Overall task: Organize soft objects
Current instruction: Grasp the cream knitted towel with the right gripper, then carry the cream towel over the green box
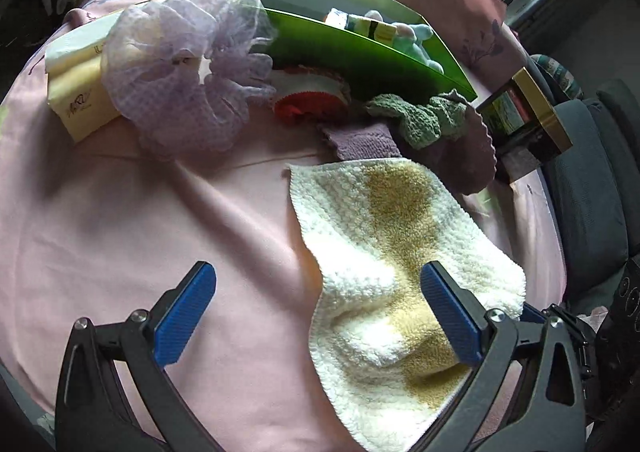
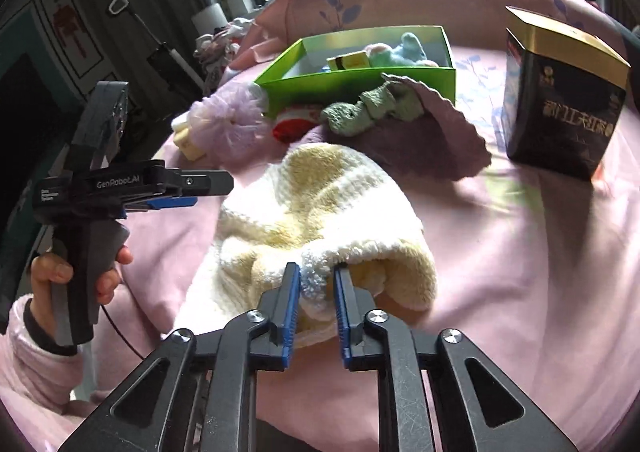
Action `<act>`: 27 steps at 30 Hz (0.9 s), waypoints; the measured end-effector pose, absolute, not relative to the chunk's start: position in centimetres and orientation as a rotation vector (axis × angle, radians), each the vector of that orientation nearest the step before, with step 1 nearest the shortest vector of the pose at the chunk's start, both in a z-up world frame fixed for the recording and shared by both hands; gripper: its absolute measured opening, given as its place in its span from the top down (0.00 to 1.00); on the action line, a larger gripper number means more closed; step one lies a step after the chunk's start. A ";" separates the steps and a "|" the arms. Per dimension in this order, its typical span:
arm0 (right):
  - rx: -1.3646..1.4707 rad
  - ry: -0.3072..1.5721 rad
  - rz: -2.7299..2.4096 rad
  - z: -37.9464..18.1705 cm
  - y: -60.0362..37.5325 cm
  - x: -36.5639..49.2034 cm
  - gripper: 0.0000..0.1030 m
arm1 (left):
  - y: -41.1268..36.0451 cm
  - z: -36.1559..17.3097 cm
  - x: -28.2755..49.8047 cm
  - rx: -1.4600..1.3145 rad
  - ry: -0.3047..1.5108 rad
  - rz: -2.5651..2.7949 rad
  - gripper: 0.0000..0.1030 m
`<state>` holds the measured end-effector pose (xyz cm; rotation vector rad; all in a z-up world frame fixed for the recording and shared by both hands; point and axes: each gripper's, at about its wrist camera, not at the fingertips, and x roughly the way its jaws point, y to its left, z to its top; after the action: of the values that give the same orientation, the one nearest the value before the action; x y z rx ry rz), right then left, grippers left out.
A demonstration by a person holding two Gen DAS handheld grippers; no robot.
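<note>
The green box (image 2: 360, 79) on the bed already held a plush toy (image 2: 404, 47) and a small packet; the mesh puff (image 1: 184, 67), green cloth (image 1: 420, 115), purple cloth (image 2: 432, 139) and cream towel (image 1: 384, 260) still lay outside, so most sorting remained, I judged. The left tool (image 1: 320, 316) stood wide open over the towel's edge. The right tool (image 2: 316, 304) was narrowly parted with a tuft of towel between its fingers, whether pinched I couldn't tell. Only the right view showed the black tin (image 2: 560, 107) fully and the person's hand (image 2: 76, 276).
</note>
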<state>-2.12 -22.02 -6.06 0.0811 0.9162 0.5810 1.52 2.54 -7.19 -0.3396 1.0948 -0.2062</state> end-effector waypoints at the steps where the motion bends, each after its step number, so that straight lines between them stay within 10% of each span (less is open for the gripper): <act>1: 0.095 0.921 0.576 -6.3 -22.3 -2.0 0.43 | 1.8 -7.5 1.7 -0.321 1.106 -0.206 0.01; 6: 0.097 0.921 0.571 -7.2 -22.2 -1.8 0.38 | 0.1 -8.5 2.2 -0.287 1.128 -0.214 0.04; 15: 0.119 0.926 0.597 -8.5 -21.3 -0.7 0.38 | -0.6 -9.0 2.1 -0.359 1.145 -0.332 0.85; 22: 0.103 0.911 0.622 -8.7 -20.9 -0.6 0.76 | -0.5 -8.3 1.4 -0.447 1.129 -0.404 0.90; 27: 0.109 0.855 0.645 -7.4 -20.6 -1.1 0.80 | -1.3 -6.3 0.7 -0.403 1.081 -0.425 0.90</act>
<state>-1.14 -20.61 -7.38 0.1087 0.8552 0.6445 0.67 -1.29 -6.31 -0.4034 1.0811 -0.4247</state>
